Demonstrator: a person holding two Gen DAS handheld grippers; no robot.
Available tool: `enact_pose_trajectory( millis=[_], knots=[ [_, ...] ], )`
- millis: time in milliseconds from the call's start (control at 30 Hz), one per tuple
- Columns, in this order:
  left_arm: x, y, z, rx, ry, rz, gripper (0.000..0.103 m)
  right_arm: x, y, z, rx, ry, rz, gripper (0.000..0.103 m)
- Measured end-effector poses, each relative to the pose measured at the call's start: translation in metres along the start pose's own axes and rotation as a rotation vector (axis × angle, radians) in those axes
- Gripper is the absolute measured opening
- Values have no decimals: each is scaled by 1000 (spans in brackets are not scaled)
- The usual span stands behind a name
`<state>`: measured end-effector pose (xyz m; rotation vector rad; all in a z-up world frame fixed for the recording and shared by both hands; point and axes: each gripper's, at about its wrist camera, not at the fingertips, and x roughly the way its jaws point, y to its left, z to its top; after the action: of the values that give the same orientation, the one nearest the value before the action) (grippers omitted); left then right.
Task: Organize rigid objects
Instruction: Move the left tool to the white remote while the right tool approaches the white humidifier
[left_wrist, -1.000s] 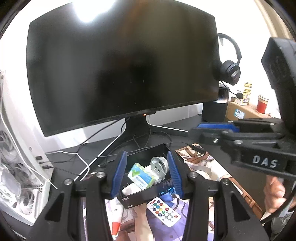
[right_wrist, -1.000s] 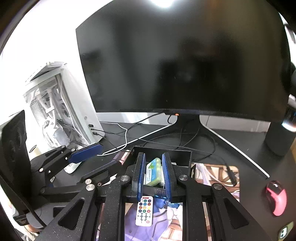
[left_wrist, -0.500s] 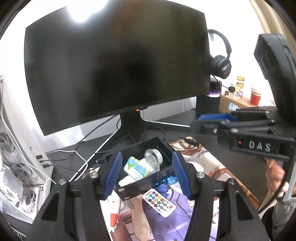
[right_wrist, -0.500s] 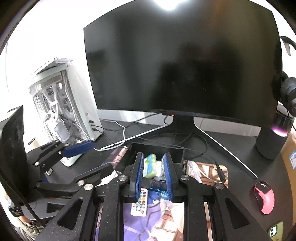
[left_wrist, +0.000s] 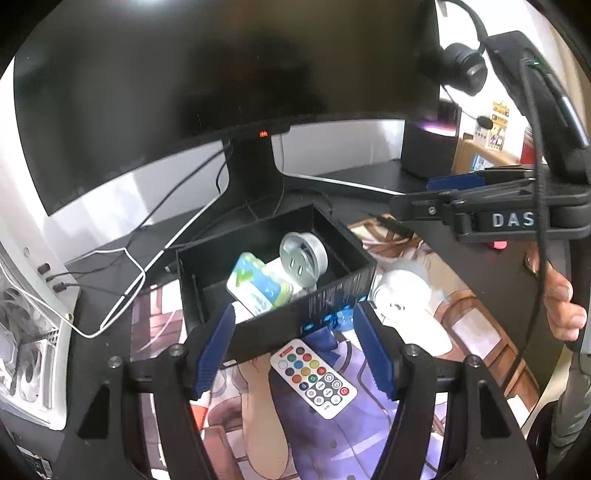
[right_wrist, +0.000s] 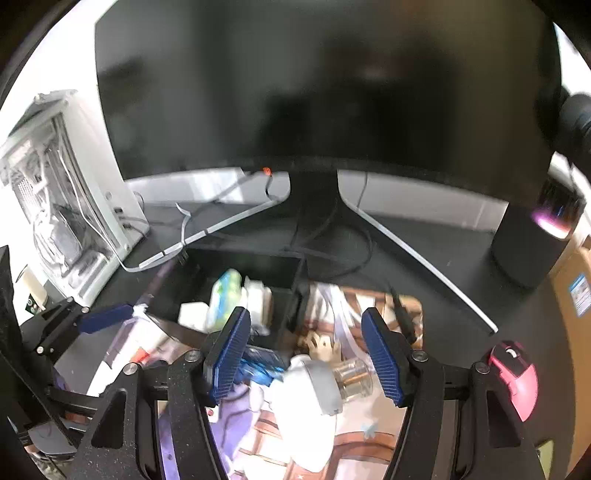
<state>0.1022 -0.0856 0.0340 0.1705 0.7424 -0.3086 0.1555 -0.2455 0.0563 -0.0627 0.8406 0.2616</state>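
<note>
- The left tool hangs with its blue-padded fingers spread wide, empty, either side of the near wall of an open black rectangular box on the bench.
- Inside that box lie a white packet with green and blue print, a round silver-grey plug adapter leaning against it, and something white underneath that I can't make out.
- Just in front of the box, on the illustrated purple-and-brown desk mat, lies a small white remote with coloured round buttons, flat, between the left tool's fingers in the view.
- The right tool is also spread open and grips nothing; below it sits a white and grey object with a clear cylindrical end, lying on the mat just right of the box.
- A pink computer mouse rests on the black bench to the right, well apart from the box.
- A large dark curved monitor stands behind everything, with a white computer case on the left.
</note>
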Motion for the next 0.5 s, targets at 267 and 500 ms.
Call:
enact_pose_trajectory(
  millis=[267, 500],
  knots=[
    [30, -5, -12, -4, 58, -1, 70, 40, -15, -8, 8, 108, -12, 65],
    [52, -5, -21, -26, 113, -5, 71, 62, -16, -16, -17, 172, -23, 65]
  ],
)
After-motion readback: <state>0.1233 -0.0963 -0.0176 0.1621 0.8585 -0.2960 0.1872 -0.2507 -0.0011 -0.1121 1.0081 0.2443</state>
